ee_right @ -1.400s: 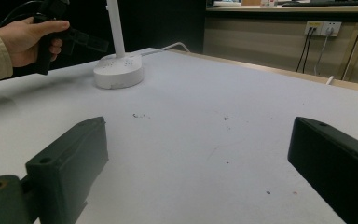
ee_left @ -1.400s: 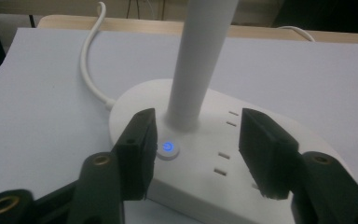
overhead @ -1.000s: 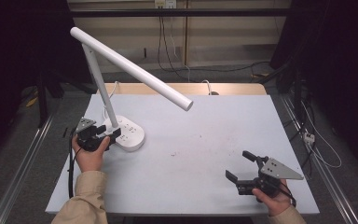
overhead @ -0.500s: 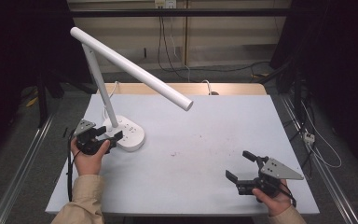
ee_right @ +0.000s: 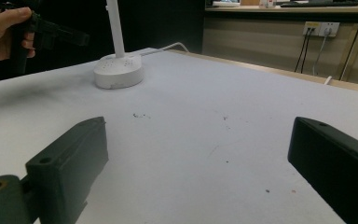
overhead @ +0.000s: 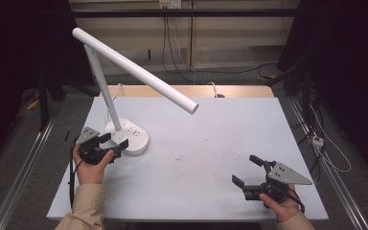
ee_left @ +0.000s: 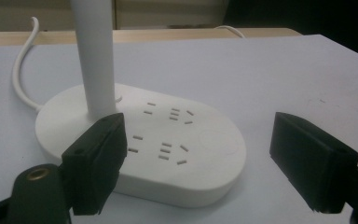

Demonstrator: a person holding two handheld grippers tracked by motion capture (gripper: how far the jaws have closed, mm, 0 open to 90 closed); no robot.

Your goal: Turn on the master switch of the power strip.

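A white desk lamp stands at the table's left, its oval base (overhead: 133,139) carrying socket slots and its long tube head (overhead: 139,72) slanting over the table. My left gripper (overhead: 115,143) sits just in front of the base. Its jaws have just been opening and now stand wide. In the left gripper view the base (ee_left: 177,154) lies ahead between the jaws of that gripper (ee_left: 198,140), and no pad presses on it. My right gripper (overhead: 244,168) rests open near the front right edge. Between its jaws (ee_right: 198,154) is bare tabletop.
The grey table (overhead: 220,124) has a wooden strip along its far edge. The lamp's white cable (ee_left: 21,70) loops off behind the base. The right gripper view shows the lamp base (ee_right: 119,70) and the left hand with its gripper (ee_right: 51,30) far off. Cables lie on the floor beyond the table.
The left gripper's jaws have spread wider at the lamp base, and that hand has edged slightly toward the person. The right hand and gripper have stayed still.
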